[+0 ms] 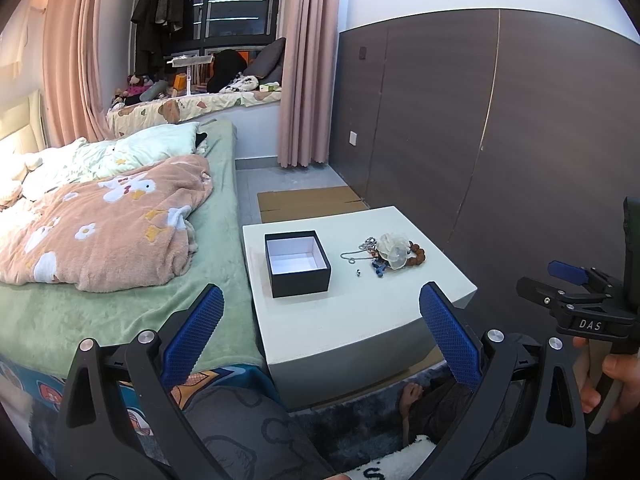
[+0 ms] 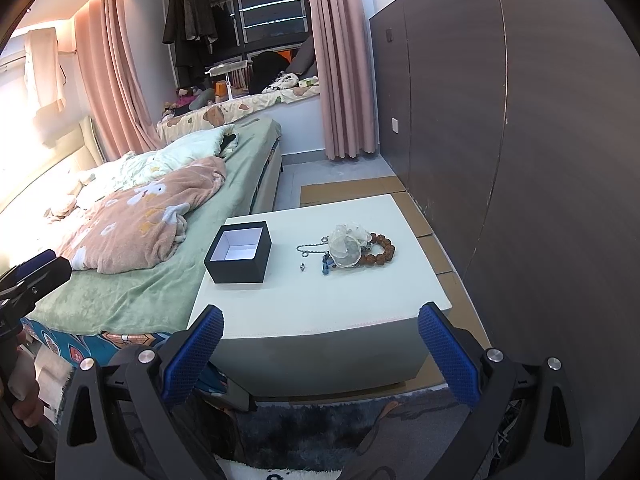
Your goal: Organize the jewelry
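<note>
An open black box with a white inside (image 1: pixel 297 263) (image 2: pixel 239 252) stands on the left part of a white table (image 1: pixel 360 320) (image 2: pixel 320 304). To its right lies a small heap of jewelry: a sheer white pouch (image 1: pixel 394 250) (image 2: pixel 347 245), a brown bead bracelet (image 1: pixel 416 254) (image 2: pixel 382 250), a silver chain (image 1: pixel 354 256) (image 2: pixel 310 248), a blue piece (image 1: pixel 378 268) (image 2: pixel 325 264) and a tiny silver ring (image 1: pixel 359 273) (image 2: pixel 302 267). My left gripper (image 1: pixel 322 320) and right gripper (image 2: pixel 320 340) are both open and empty, held before the table's near edge.
A bed with green sheet and pink blanket (image 1: pixel 104 232) (image 2: pixel 140 224) lies left of the table. A dark panelled wall (image 1: pixel 500 140) (image 2: pixel 520 160) runs along the right. Flattened cardboard (image 1: pixel 308 202) lies on the floor behind the table. The right gripper shows at the left wrist view's right edge (image 1: pixel 576 300).
</note>
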A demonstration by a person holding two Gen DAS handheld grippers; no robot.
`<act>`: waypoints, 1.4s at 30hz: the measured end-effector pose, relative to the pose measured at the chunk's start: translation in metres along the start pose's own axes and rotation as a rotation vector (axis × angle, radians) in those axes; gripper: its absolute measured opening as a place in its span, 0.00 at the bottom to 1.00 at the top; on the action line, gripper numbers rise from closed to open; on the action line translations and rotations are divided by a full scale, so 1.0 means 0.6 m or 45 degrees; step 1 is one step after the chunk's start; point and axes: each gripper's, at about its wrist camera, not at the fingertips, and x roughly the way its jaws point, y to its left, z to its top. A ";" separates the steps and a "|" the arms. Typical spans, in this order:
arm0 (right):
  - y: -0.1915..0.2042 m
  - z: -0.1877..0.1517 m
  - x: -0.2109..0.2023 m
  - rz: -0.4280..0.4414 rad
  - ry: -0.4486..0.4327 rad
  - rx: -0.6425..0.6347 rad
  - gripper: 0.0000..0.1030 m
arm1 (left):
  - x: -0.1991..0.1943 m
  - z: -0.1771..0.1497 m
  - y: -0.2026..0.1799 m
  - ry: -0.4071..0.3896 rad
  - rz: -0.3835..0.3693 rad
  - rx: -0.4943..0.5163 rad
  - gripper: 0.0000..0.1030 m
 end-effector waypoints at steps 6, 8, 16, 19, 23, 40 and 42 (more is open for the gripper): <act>0.001 0.001 -0.001 0.002 0.001 -0.001 0.93 | -0.001 -0.001 0.001 -0.002 0.000 0.001 0.95; 0.002 -0.001 0.000 0.001 -0.001 -0.001 0.93 | -0.002 -0.002 0.002 -0.003 0.000 0.000 0.95; -0.003 0.002 0.004 0.005 0.009 0.013 0.93 | 0.014 0.013 -0.007 0.011 -0.014 -0.008 0.95; -0.014 0.007 0.009 0.007 0.005 0.025 0.93 | 0.036 0.020 -0.016 0.025 -0.030 -0.005 0.95; -0.037 0.015 0.024 0.009 0.011 0.059 0.93 | 0.067 0.030 -0.028 0.048 -0.059 -0.003 0.95; -0.136 0.029 0.159 0.004 0.129 0.202 0.87 | 0.251 0.043 -0.058 0.191 -0.184 -0.037 0.95; -0.143 0.031 0.180 0.011 0.148 0.217 0.86 | 0.270 0.043 -0.061 0.204 -0.196 -0.037 0.94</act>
